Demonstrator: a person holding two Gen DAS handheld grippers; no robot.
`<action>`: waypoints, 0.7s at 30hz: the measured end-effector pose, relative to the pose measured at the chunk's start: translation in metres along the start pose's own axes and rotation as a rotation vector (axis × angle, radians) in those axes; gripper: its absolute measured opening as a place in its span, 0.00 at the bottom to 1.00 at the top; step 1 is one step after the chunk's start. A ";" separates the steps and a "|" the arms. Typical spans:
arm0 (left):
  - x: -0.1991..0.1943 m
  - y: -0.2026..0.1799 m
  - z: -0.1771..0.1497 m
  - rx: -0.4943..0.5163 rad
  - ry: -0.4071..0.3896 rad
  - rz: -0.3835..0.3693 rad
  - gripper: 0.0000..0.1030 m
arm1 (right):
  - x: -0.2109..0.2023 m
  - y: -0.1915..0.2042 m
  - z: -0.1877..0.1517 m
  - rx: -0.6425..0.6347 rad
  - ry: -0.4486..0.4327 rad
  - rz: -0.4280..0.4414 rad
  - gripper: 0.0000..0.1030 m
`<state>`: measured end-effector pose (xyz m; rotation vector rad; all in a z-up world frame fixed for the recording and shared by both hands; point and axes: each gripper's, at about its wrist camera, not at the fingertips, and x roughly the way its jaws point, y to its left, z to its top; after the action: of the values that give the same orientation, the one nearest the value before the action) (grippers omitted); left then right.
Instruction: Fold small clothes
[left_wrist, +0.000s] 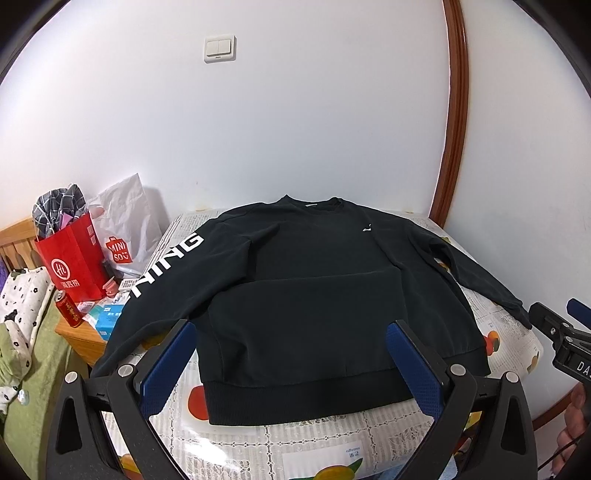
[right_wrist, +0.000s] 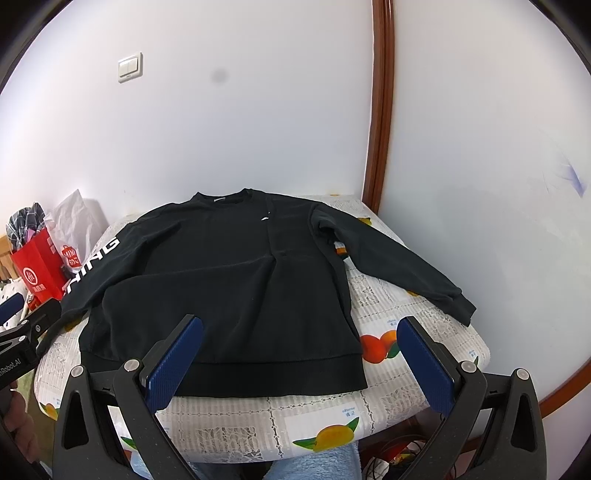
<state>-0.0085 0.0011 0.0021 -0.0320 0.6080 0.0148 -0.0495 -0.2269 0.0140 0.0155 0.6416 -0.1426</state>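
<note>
White wall and a brown door frame (right_wrist: 380, 110) back a small worktop (right_wrist: 406, 391) covered in a fruit-print cloth. On it a black sweatshirt (left_wrist: 306, 295) lies spread flat, front up, collar toward the wall and hem toward the camera. Its lettered sleeve (left_wrist: 162, 266) hangs off the edge toward a red bag (left_wrist: 74, 266) beside the worktop, and its other sleeve (right_wrist: 399, 262) stretches toward the door frame. No fold shows, so the folding appears not yet begun: sleeves and body all remain. The left tool (left_wrist: 291, 358) hovers above the hem with its jaws apart, empty; the right tool (right_wrist: 301, 358) hangs near the hem's door-side corner, likewise parted and holding nothing.
</note>
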 end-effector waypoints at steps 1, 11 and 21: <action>-0.001 0.000 0.000 0.000 -0.001 0.000 1.00 | 0.000 0.000 0.000 -0.001 0.000 0.000 1.00; -0.001 0.002 0.008 0.002 -0.002 0.033 1.00 | 0.001 0.002 0.001 0.000 0.000 -0.001 1.00; 0.006 0.014 0.014 -0.010 0.001 0.017 1.00 | 0.015 0.002 0.006 -0.009 0.015 0.014 1.00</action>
<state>0.0035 0.0161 0.0098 -0.0361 0.6094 0.0342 -0.0337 -0.2273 0.0098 0.0127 0.6565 -0.1266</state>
